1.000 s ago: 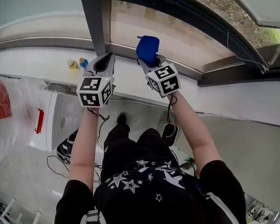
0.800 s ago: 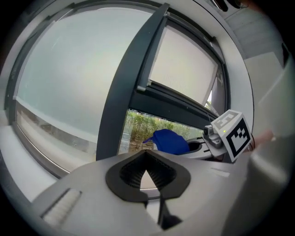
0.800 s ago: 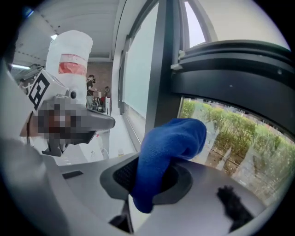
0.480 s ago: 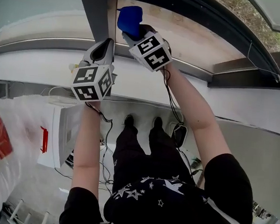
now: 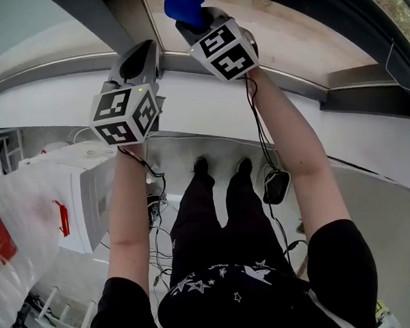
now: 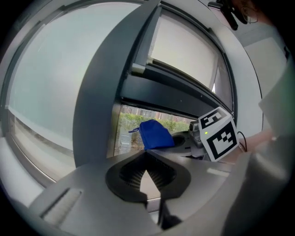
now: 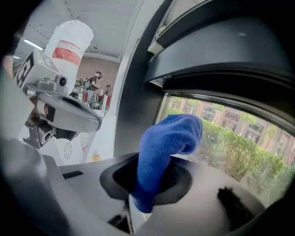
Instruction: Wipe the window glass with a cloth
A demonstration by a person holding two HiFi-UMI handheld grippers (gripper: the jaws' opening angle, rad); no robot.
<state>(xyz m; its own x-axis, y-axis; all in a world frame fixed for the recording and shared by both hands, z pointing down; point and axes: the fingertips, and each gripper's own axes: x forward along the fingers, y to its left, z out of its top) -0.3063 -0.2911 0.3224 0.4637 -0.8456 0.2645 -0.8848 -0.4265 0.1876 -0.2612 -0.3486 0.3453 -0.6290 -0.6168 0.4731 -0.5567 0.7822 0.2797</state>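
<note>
A blue cloth [image 5: 183, 4] is bunched in my right gripper [image 5: 195, 21], which is shut on it and held up against the window glass [image 5: 287, 35] near the pane's upper left. In the right gripper view the cloth [image 7: 167, 146] sticks up from between the jaws in front of the glass [image 7: 230, 138]. My left gripper [image 5: 137, 57] is shut on nothing and sits lower left of the cloth, beside the grey window post [image 5: 86, 11]. From the left gripper view the cloth [image 6: 155, 134] shows just right of the post [image 6: 99, 97].
A white sill [image 5: 194, 104] runs under the window. Below stand a white appliance [image 5: 77, 187] and a plastic bag with red print [image 5: 5, 245]. A black device [image 5: 276, 186] hangs on a cable from the right arm. Cables lie on the floor [image 5: 157, 226].
The right gripper has carried the cloth up and to the left along the pane, toward the post. The left gripper has risen too and stays shut.
</note>
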